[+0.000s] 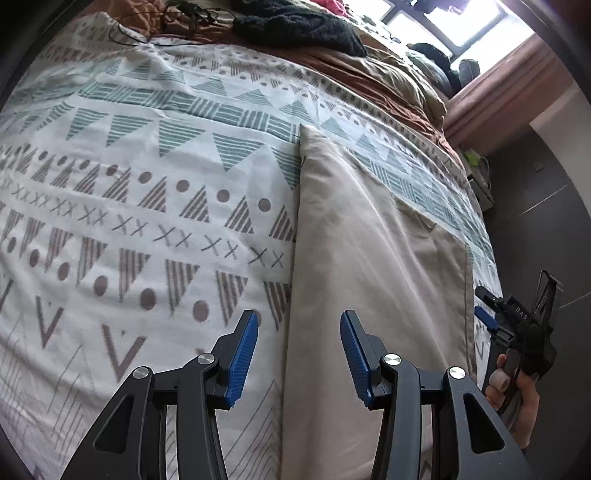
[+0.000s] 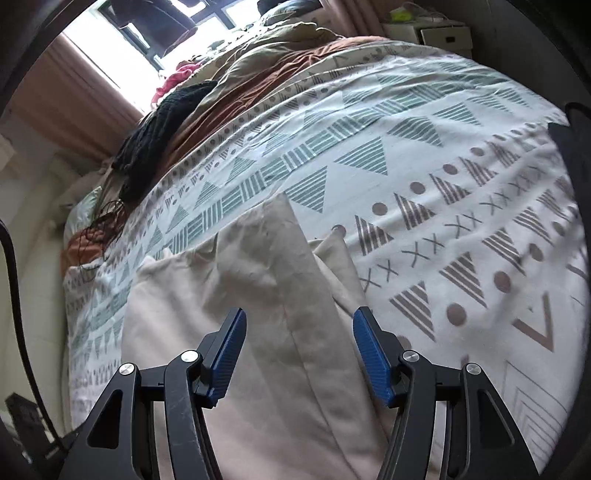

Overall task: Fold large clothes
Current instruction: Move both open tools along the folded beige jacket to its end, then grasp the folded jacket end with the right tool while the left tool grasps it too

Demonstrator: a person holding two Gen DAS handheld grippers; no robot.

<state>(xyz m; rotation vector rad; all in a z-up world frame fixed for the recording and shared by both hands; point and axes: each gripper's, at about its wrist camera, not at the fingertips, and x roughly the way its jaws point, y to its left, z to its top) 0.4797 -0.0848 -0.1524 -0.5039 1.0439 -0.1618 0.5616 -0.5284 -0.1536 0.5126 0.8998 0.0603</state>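
Both tongs hang empty above the bed. The left gripper (image 1: 298,341) gapes over the beige garment (image 1: 369,258) at lower centre. The right gripper (image 2: 299,339) gapes too.

Seen at four o'clock in the left wrist view: pale letters reading "DAS" on the black body of the right gripper (image 1: 487,325), held in a hand (image 1: 517,398). No other legible text, number or brand anywhere.

A beige garment (image 2: 258,280) of matt, softly creased woven cloth lay on a printed cotton-like bedcover (image 1: 147,192) — beyond it, a dark, nubby knit (image 1: 295,26). The left gripper (image 1: 298,354) showed matt black plastic, ribbed blue pads (image 1: 242,358) and shiny metal pins.
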